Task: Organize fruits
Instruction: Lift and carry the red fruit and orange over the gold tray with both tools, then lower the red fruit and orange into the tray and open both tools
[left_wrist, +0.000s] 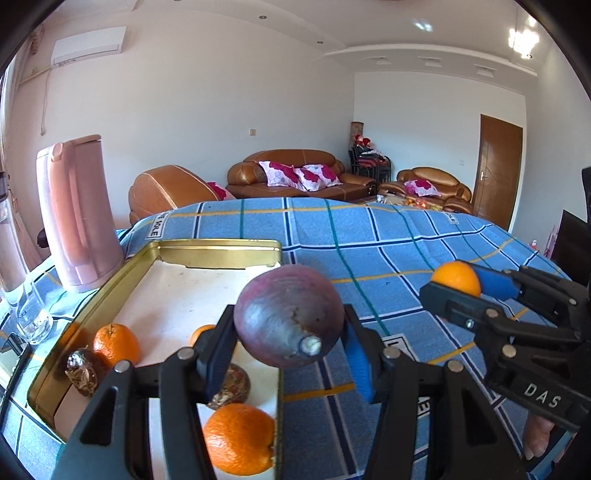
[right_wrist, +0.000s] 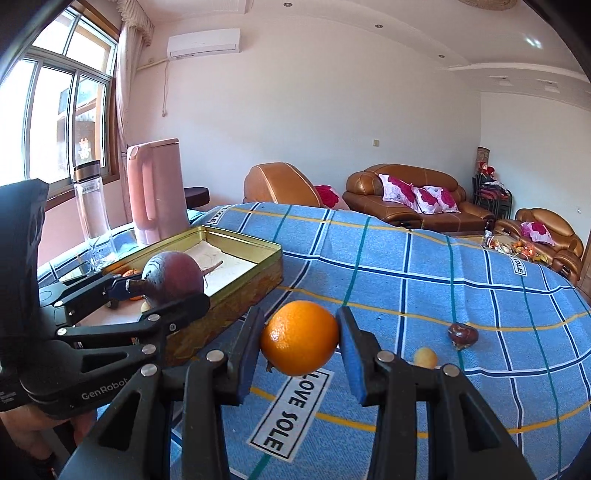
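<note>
Standing at the far left of the blue plaid tablecloth (right_wrist: 424, 280), a tall pink plastic pitcher (left_wrist: 79, 214) rises just beyond a shallow gold-rimmed rectangular metal tray (left_wrist: 218, 250), with a clear drinking glass (left_wrist: 33, 319) near it and a clear lidded bottle (right_wrist: 88, 206) by the window. Brown leather sofas with pink floral cushions line the far wall.

The left gripper (left_wrist: 290, 345) reaches forward above the tray's right rim, its blue-padded fingers pinching a large round dark-purple fruit with a stubby grey stem (left_wrist: 290, 314); the fruit hangs clear of the tray floor and hides part of it from the left wrist view. To the right, the right gripper (right_wrist: 301, 349) hangs over open cloth beside the tray's near right corner, its fingers pressed against both sides of a round orange (right_wrist: 300, 338) lifted off the table. A person's bare fingers show under each tool's handle.

Inside the tray, on its white floor, lie a large orange citrus at the near edge (left_wrist: 240, 439), a second orange near the left wall (left_wrist: 116, 343), a third orange partly hidden behind the left finger (left_wrist: 201, 332), and two wrinkled dark-brown fruits, one by the left wall (left_wrist: 81, 371) and one near the middle (left_wrist: 231, 384).

On the cloth to the right of the held orange rest a small pale-yellow round fruit (right_wrist: 425, 357) and, a little farther, a wrinkled dark-red fruit (right_wrist: 463, 334), well apart from the tray.
</note>
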